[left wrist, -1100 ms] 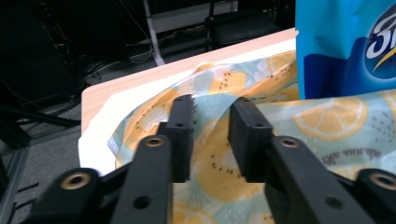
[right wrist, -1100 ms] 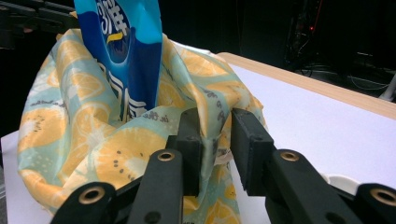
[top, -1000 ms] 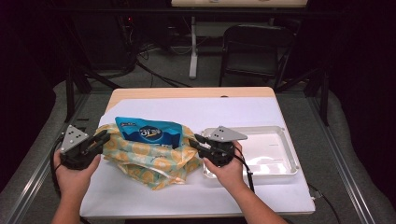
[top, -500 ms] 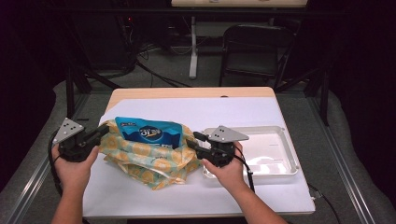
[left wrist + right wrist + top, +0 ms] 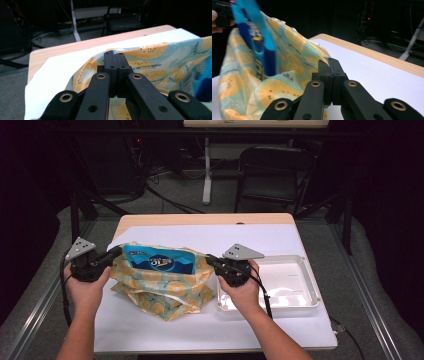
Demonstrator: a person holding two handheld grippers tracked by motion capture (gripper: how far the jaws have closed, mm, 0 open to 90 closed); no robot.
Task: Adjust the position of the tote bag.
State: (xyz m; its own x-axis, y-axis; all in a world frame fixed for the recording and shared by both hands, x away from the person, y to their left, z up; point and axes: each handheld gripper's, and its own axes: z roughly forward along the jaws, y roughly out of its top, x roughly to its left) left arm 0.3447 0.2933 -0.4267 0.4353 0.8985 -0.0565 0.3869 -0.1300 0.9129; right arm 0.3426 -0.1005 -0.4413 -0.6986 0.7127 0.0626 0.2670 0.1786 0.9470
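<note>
High view: a lemon-print cloth bag (image 5: 162,287) lies on the white-covered table (image 5: 165,332), just left of a clear tray (image 5: 302,285); a blue packet (image 5: 159,261) stands in its mouth; the left gripper (image 5: 116,253) has its jaws clamped on the bag's left rim; the right gripper (image 5: 210,259), jaws just closed, pinches the right rim.

A soft, matt printed cloth bag (image 5: 165,287) is seen holding a glossy blue plastic packet (image 5: 159,260) on a counter (image 5: 200,220) of pale wood covered with matt white paper (image 5: 280,240), a clear glossy plastic tray (image 5: 295,292) at 3 o'clock.
</note>
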